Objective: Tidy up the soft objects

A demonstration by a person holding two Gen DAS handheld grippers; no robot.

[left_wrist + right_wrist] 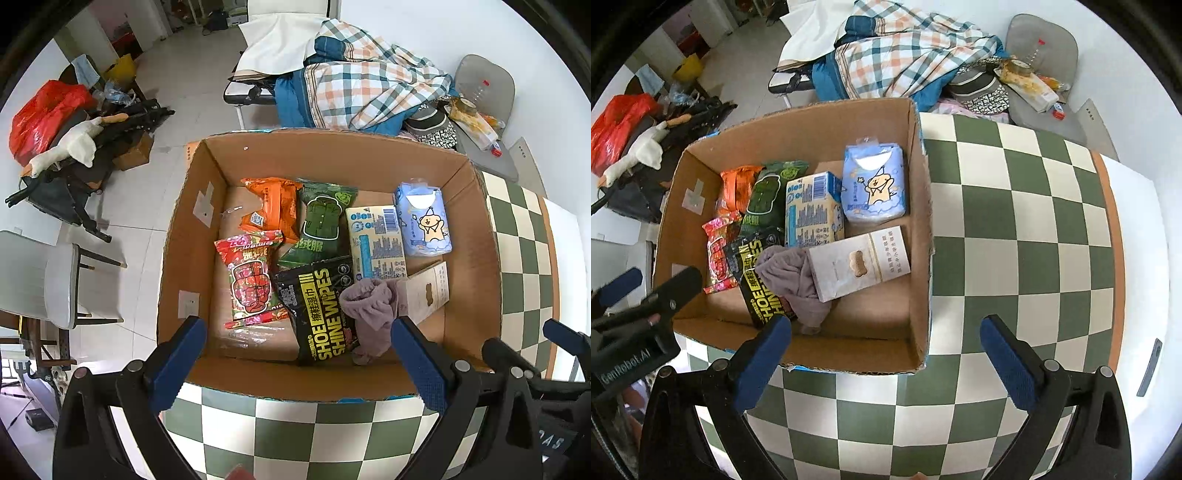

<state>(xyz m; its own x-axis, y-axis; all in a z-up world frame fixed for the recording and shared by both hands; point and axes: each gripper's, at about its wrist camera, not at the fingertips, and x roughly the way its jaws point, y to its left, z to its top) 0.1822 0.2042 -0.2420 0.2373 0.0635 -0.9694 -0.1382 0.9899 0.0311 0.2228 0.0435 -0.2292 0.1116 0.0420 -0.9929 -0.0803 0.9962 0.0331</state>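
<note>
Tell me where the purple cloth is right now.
In both views, the purple cloth lies inside the cardboard box, draped between the shoe wipes pack and beige card.

- A table with a green and white checkered cloth [1015, 229] carries the things; its brown edge shows at the far right.
- A cardboard box [476, 258] stands directly on this cloth, open at the top. In the right wrist view it sits on the left part of the table.
- The box reaches the left edge of the table.
- The rest of the cloth, to the right of the box, is bare.
- Beside the table, on the right, a white board [1137, 229] lies against its edge.
</note>
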